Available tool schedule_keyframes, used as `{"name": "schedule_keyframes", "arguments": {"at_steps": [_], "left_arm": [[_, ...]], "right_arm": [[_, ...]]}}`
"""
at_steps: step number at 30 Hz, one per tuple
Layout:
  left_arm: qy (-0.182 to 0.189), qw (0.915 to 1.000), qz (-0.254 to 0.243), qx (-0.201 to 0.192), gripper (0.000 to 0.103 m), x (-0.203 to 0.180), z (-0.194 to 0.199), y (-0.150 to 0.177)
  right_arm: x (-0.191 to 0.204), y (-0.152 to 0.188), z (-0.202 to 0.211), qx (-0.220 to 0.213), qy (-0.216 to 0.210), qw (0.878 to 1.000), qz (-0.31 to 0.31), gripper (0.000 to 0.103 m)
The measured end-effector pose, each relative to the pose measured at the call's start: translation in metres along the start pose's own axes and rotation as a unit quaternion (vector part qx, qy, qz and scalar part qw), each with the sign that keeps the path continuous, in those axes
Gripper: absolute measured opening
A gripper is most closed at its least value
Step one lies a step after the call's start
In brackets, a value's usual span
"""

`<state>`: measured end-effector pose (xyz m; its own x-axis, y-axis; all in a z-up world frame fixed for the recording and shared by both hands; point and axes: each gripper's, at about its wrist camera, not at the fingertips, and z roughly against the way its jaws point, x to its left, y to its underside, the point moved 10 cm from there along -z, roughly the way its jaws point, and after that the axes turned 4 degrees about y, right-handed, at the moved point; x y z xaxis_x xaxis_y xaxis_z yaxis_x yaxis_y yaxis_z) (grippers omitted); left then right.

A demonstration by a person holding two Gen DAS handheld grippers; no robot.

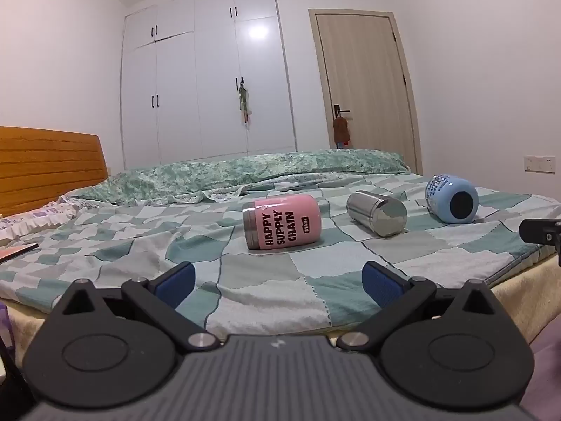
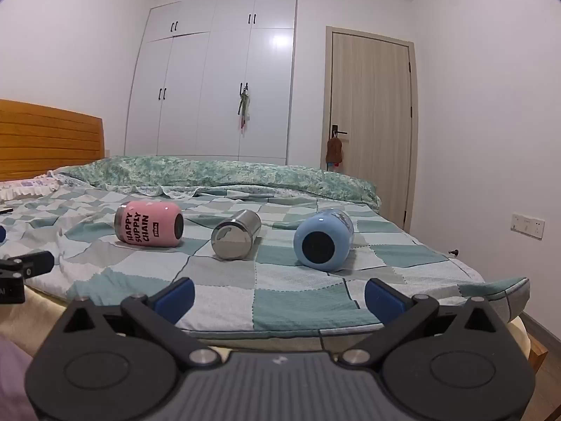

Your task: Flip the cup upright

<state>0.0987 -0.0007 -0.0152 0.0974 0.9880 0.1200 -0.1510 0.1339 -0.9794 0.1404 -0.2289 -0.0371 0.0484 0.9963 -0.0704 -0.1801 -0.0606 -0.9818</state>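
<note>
- Both the left gripper [image 1: 277, 280] and right gripper [image 2: 278, 296] hover at the near edge of the bed [image 2: 217, 273], jaws spread wide and empty.
- Three cups lie on their sides, well apart: pink cup [image 1: 282, 222], steel cup [image 1: 377, 213], blue cup [image 2: 323, 238].
- They look rigid, light and probably smooth; the steel one likely slips most. Gripping across the mid-body seems safest.
- The soft quilt may let a righted cup tip.
- There is open room around each cup; the bed's right edge lies near the blue cup.
</note>
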Motion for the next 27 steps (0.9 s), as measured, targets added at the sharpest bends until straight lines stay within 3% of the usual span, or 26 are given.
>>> {"name": "schedule_keyframes", "arguments": {"at_steps": [27], "left_arm": [[0.005, 1.0000, 0.005, 0.003, 0.103, -0.0017, -0.0020, 0.0006]], "right_arm": [[0.0004, 0.0001, -0.0004, 0.001, 0.000, 1.000, 0.003, 0.103]]}}
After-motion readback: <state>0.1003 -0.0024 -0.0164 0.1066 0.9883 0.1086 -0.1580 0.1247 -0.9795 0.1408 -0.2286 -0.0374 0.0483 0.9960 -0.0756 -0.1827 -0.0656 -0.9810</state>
